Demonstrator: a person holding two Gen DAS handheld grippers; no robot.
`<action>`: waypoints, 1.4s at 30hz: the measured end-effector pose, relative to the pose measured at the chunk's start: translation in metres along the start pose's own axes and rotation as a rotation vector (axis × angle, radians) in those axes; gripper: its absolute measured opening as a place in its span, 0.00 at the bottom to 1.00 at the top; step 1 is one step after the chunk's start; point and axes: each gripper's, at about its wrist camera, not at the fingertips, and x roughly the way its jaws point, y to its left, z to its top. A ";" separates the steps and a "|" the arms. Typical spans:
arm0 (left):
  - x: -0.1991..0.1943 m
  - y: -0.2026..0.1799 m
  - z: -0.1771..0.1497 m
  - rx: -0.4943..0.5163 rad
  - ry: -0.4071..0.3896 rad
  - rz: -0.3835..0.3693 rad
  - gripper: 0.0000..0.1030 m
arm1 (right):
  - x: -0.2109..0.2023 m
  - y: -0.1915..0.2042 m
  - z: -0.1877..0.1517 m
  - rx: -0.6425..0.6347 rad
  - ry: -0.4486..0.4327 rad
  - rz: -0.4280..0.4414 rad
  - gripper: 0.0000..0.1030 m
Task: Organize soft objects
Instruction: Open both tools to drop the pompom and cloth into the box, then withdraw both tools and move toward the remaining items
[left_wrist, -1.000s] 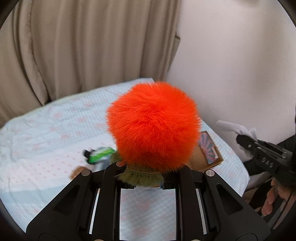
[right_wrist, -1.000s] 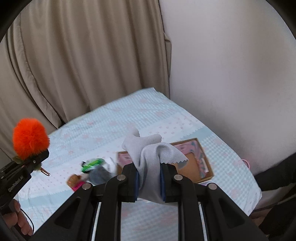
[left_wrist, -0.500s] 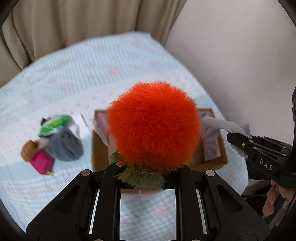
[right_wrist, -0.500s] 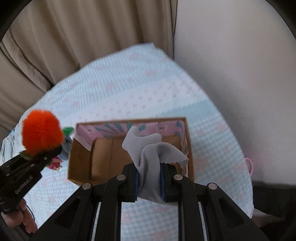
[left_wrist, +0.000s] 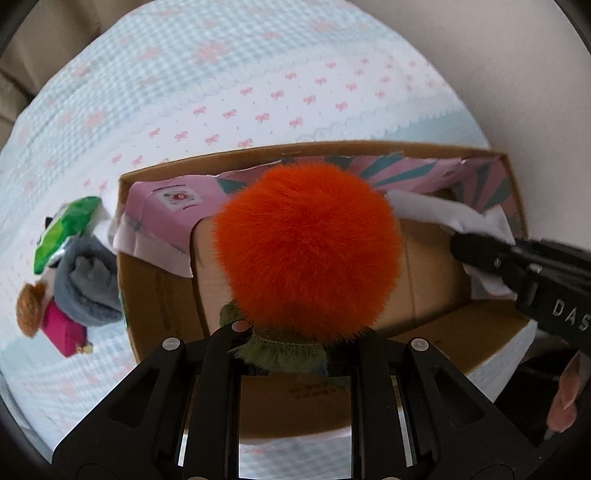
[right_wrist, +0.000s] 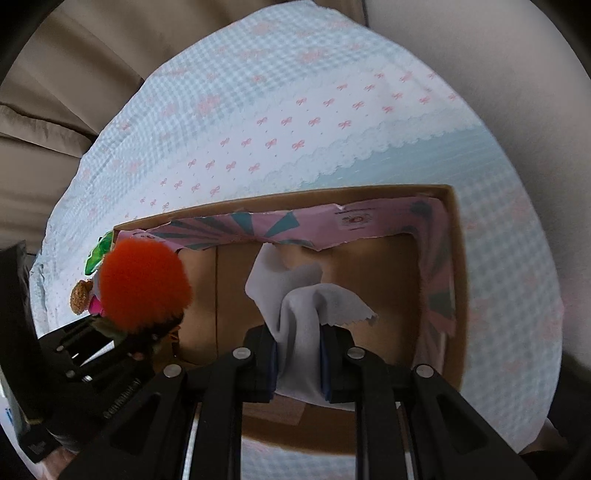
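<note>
While beside box (left_wrist: 159, 295), toys (left_wrist: 70, 273).

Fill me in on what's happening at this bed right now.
A person is sorting soft things into a cardboard box on the bed. The left gripper holds an orange pom-pom over the box, and the right gripper holds a grey cloth over it too. A small pile of other soft items lies outside the box.

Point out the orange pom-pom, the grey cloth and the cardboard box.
orange pom-pom (left_wrist: 306, 251): left wrist view, middle of the fluffy ball.
grey cloth (right_wrist: 295, 306): right wrist view, fold just above the clamping fingers.
cardboard box (right_wrist: 456, 295): right wrist view, right-hand wall of the box.
</note>
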 end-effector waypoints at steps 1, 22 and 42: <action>0.002 -0.002 0.001 0.010 0.009 0.004 0.14 | 0.003 -0.002 0.003 0.000 0.007 0.006 0.16; -0.032 -0.001 -0.011 0.051 0.000 0.031 1.00 | -0.009 -0.010 0.001 0.051 -0.012 0.034 1.00; -0.248 0.072 -0.100 -0.033 -0.346 -0.050 1.00 | -0.200 0.114 -0.092 -0.051 -0.393 -0.062 1.00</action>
